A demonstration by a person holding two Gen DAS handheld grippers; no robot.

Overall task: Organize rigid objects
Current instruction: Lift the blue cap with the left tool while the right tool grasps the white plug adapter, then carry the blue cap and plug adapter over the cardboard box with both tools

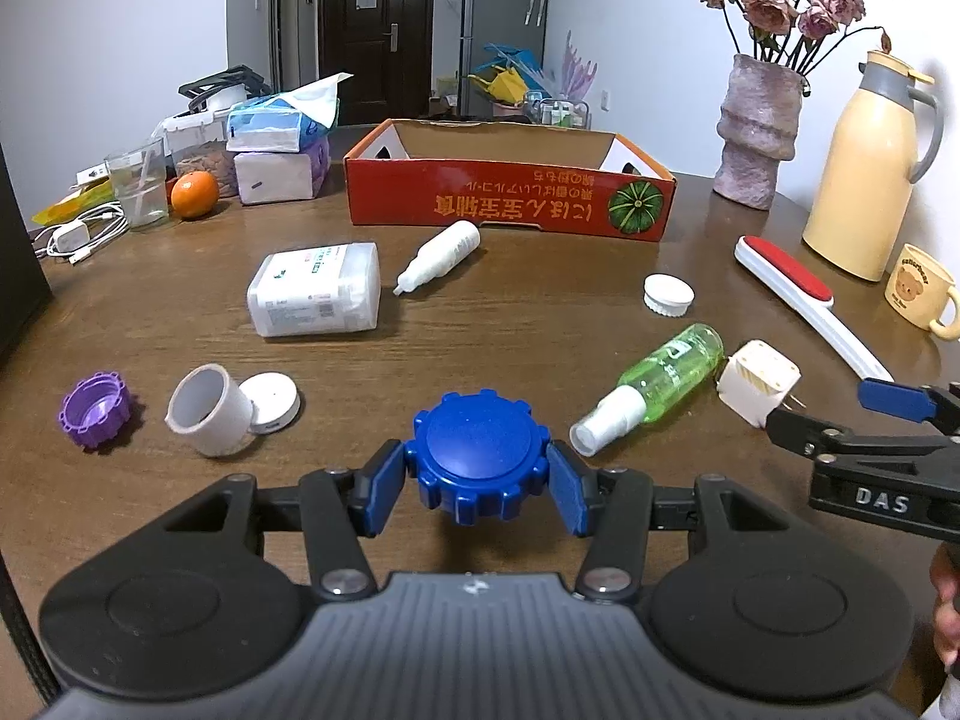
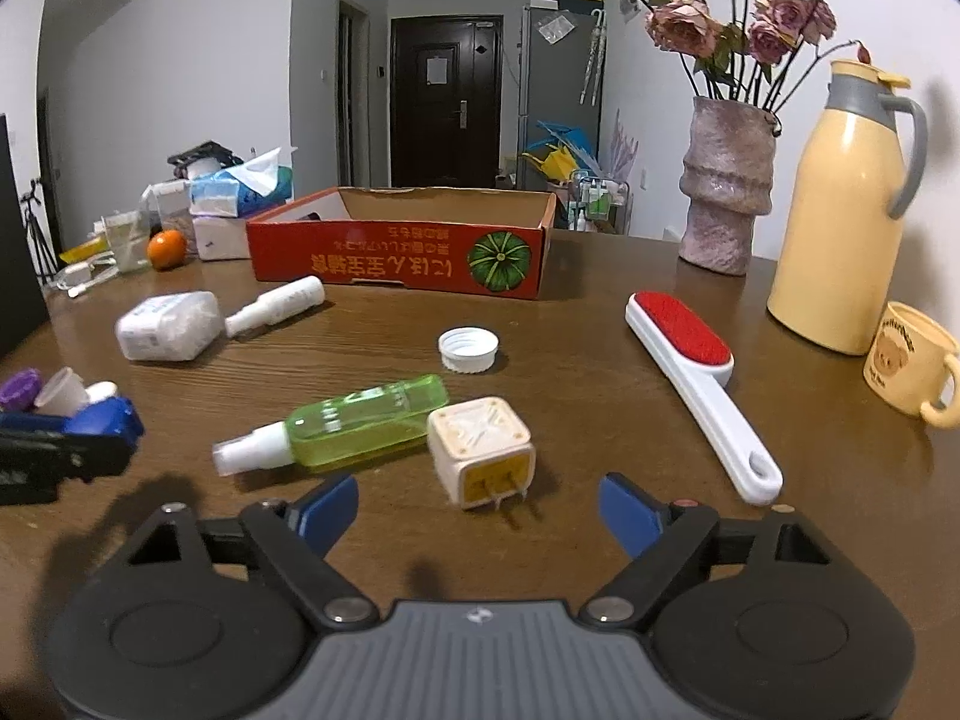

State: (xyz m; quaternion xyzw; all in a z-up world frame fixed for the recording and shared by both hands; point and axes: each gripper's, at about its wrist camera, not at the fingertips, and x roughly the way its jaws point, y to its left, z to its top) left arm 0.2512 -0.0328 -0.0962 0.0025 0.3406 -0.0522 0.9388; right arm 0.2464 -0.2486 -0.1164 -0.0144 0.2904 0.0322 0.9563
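My left gripper (image 1: 478, 483) is shut on a blue ridged cap (image 1: 478, 456), held just above the wooden table (image 1: 510, 312); the cap also shows in the right wrist view (image 2: 108, 417). My right gripper (image 2: 478, 510) is open and empty, its fingers just short of a white plug adapter (image 2: 480, 450) lying prongs toward me. A green spray bottle (image 2: 354, 420) lies to the adapter's left. A red open cardboard box (image 1: 510, 192) stands at the back. A white cap (image 2: 468, 349), a white lint brush (image 2: 690, 372), a white bottle (image 1: 441, 255) and a wipes pack (image 1: 315, 288) lie around.
A purple cap (image 1: 96, 408), a white cup (image 1: 207, 408) and a round white lid (image 1: 273, 402) lie at the left. A vase (image 2: 723, 180), a yellow jug (image 2: 840, 210) and a mug (image 2: 912, 360) stand at the right. Tissue packs (image 1: 282, 144), a glass (image 1: 138, 186) and an orange (image 1: 194, 194) sit back left.
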